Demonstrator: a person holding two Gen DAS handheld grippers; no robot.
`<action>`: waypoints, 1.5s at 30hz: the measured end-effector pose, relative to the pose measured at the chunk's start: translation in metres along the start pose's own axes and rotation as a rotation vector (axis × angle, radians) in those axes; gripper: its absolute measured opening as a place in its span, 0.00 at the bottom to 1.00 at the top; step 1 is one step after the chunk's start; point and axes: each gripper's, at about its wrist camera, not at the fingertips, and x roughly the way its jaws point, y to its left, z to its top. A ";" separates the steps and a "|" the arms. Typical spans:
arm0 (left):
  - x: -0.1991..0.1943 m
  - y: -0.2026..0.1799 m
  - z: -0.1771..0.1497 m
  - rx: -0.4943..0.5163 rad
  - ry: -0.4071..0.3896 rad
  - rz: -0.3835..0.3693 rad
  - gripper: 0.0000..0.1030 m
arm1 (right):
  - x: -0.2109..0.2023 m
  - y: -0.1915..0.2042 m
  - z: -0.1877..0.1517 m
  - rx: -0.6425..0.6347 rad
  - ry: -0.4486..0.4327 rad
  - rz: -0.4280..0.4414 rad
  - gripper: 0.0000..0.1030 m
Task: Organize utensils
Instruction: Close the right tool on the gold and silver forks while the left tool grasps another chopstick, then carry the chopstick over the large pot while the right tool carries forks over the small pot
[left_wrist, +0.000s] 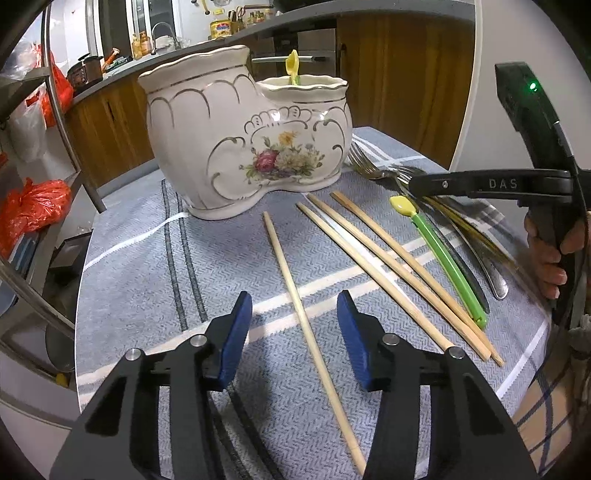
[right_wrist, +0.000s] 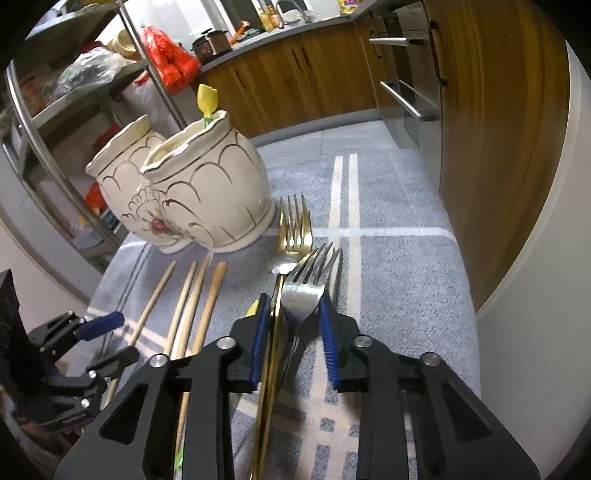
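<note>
A white floral ceramic holder (left_wrist: 236, 140) with two compartments stands on the grey cloth; a yellow-green spoon (left_wrist: 293, 68) stands in its smaller compartment. My left gripper (left_wrist: 295, 321) is open, its blue pads either side of a single bamboo chopstick (left_wrist: 295, 295) lying on the cloth. Three more chopsticks (left_wrist: 388, 266) and a second yellow-green spoon (left_wrist: 439, 254) lie to the right. My right gripper (right_wrist: 293, 321) is open low over the silver fork (right_wrist: 306, 288) and gold fork (right_wrist: 293, 225), both between its pads. The holder (right_wrist: 207, 188) stands ahead on the left.
The cloth-covered table (left_wrist: 129, 288) ends close on the left and right. A metal shelf rack (right_wrist: 74, 122) with red bags stands to the left. Wooden cabinets (right_wrist: 480, 147) and a kitchen counter lie behind. The left gripper (right_wrist: 99, 332) shows at the right wrist view's lower left.
</note>
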 end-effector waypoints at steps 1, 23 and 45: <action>0.001 -0.001 0.001 0.002 0.003 0.001 0.43 | 0.000 0.002 0.000 -0.009 -0.005 -0.008 0.20; -0.017 0.012 0.011 -0.010 -0.068 -0.038 0.05 | -0.064 0.027 0.002 -0.138 -0.337 -0.101 0.03; -0.099 0.053 0.049 -0.078 -0.622 -0.050 0.05 | -0.111 0.073 0.052 -0.228 -0.656 -0.121 0.03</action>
